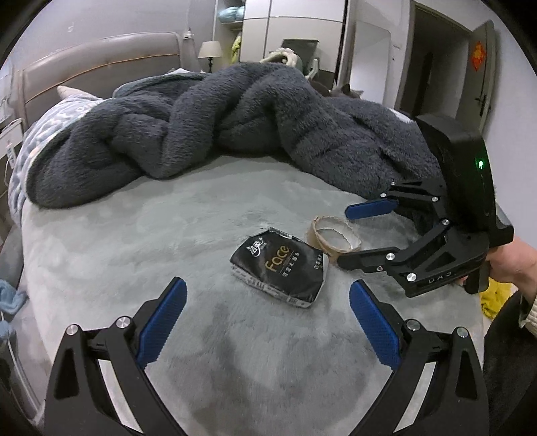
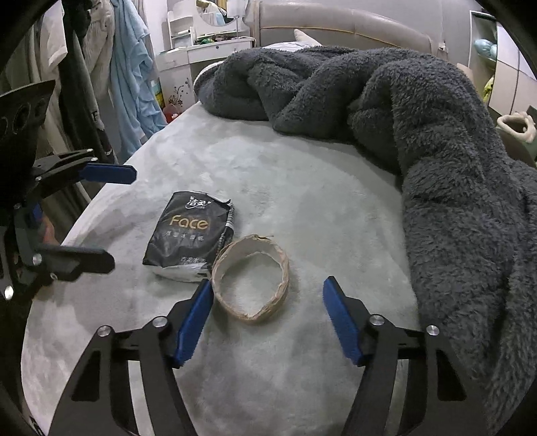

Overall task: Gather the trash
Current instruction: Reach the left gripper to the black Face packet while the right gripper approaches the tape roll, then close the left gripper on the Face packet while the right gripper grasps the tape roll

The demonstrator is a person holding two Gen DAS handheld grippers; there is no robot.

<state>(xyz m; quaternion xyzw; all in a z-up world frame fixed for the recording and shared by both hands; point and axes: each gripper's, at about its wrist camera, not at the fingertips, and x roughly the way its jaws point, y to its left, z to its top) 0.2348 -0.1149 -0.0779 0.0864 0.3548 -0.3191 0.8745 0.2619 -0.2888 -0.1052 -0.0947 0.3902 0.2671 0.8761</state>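
On the bed, left view:
Tissue pack: soft, light, crinkly; take across short sides.
Left claw: released, empty, just short of pack.

Right view:
Cardboard ring: light, crushable; pinch its wall.
Right claw: unclenched, astride ring.
Trash container: none visible.

We see a pale grey plush bed cover with a dark grey fleece blanket bunched across its far side. Behind it stands a padded beige headboard. A table lamp stands beyond the bed, and light blue clothes hang beside a white dresser.
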